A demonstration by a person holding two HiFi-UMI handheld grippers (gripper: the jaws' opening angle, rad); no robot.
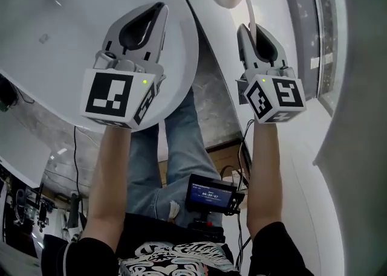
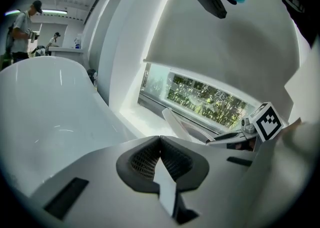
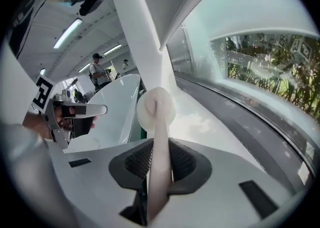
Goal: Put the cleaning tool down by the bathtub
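Left gripper (image 2: 160, 139) jaws pressed together, nothing between them. White bathtub (image 2: 55, 102) curves off to the left, with a window (image 2: 210, 100) full of greenery behind. Right gripper (image 2: 217, 139) (marker cube showing) is at the right, the white cleaning tool (image 2: 177, 122) handle sticking out of it. A person (image 2: 22, 27) stands far back left.

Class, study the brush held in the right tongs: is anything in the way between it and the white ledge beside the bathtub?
Nothing visible is. The right tongs grip the brush by its handle, its round head toward the ledge, which looks bare there. The left tongs, shut and empty, sit aside over the bathtub.
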